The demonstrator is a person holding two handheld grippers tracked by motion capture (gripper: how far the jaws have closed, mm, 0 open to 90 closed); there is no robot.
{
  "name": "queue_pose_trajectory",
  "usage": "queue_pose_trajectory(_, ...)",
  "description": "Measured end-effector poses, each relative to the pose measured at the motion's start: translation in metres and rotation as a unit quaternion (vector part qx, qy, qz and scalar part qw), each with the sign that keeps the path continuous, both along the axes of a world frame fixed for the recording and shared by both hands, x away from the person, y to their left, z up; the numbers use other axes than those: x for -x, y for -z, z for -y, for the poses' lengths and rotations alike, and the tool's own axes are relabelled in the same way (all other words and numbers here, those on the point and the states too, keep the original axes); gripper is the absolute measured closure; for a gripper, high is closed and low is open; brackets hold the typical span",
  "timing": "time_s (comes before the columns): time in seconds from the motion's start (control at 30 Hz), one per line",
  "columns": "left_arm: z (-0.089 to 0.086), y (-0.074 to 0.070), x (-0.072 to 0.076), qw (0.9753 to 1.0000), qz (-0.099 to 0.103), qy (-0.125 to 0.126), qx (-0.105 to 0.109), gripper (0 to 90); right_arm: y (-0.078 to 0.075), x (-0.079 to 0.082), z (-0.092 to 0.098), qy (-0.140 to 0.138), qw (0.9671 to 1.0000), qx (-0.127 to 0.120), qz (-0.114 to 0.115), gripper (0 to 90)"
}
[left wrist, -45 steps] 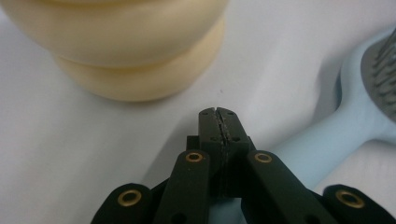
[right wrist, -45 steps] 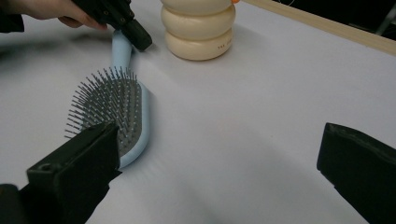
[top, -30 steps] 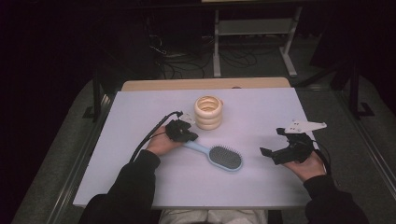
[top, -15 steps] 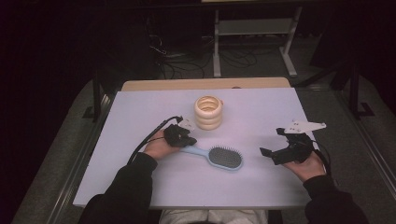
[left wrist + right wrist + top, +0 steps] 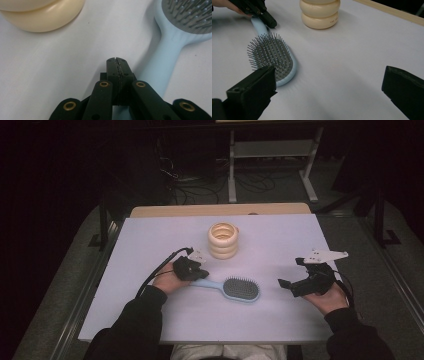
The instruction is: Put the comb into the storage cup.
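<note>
The left gripper (image 5: 196, 270) sits jaws pinched together beside the hairbrush (image 5: 235, 288) handle, probably not gripping it, the right gripper (image 5: 295, 285) waits wide open, so the brush lies flat mid-table near the rings (image 5: 223, 240), pickup not done.

No readable text, label, brand, number or sign appears on anything here.

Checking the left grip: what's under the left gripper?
The hairbrush handle's end lies beneath the left gripper, whose jaws are shut beside it; the handle's tip is hidden.
</note>
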State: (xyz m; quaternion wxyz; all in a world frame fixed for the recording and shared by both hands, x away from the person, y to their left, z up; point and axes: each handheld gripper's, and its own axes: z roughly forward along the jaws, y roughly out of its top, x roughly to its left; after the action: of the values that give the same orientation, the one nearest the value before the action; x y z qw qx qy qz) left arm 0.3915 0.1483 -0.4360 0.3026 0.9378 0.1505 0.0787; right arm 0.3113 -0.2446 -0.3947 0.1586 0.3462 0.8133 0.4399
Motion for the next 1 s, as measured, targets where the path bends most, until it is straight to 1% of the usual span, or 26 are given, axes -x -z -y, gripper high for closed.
queue_pose_trajectory(0.17,-0.001,-0.001,0.005,1.0000,0.001,0.000,-0.005,90.0,0.000,0.000,0.000,0.000,1.0000,0.001,0.000,0.0)
queue_pose_trajectory(0.37,-0.003,-0.002,0.012,0.9998,0.010,0.005,-0.018,90.0,0.000,0.000,0.000,0.000,1.0000,0.004,-0.001,0.0)
queue_pose_trajectory(0.5,-0.002,-0.004,0.019,0.9992,0.017,0.016,-0.031,90.0,0.001,0.000,-0.001,-0.003,1.0000,0.009,-0.004,0.0)
queue_pose_trajectory(0.7,-0.004,-0.006,0.030,0.9985,0.023,0.028,-0.040,90.0,0.001,0.000,-0.001,-0.002,0.9999,0.010,-0.003,0.0)
queue_pose_trajectory(0.77,-0.004,-0.006,0.033,0.9984,0.023,0.029,-0.042,90.0,0.001,0.000,-0.002,-0.002,0.9999,0.011,-0.003,0.0)
queue_pose_trajectory(0.87,-0.005,-0.006,0.036,0.9979,0.024,0.034,-0.050,90.0,0.001,-0.001,-0.002,-0.002,0.9999,0.013,-0.004,0.0)
queue_pose_trajectory(0.9,-0.006,-0.006,0.038,0.9980,0.023,0.034,-0.048,90.0,0.001,-0.001,-0.002,-0.001,0.9999,0.013,-0.004,0.0)
queue_pose_trajectory(1.0,-0.008,-0.006,0.042,0.9979,0.018,0.037,-0.049,90.0,0.002,-0.001,-0.002,-0.001,0.9999,0.013,-0.006,0.0)
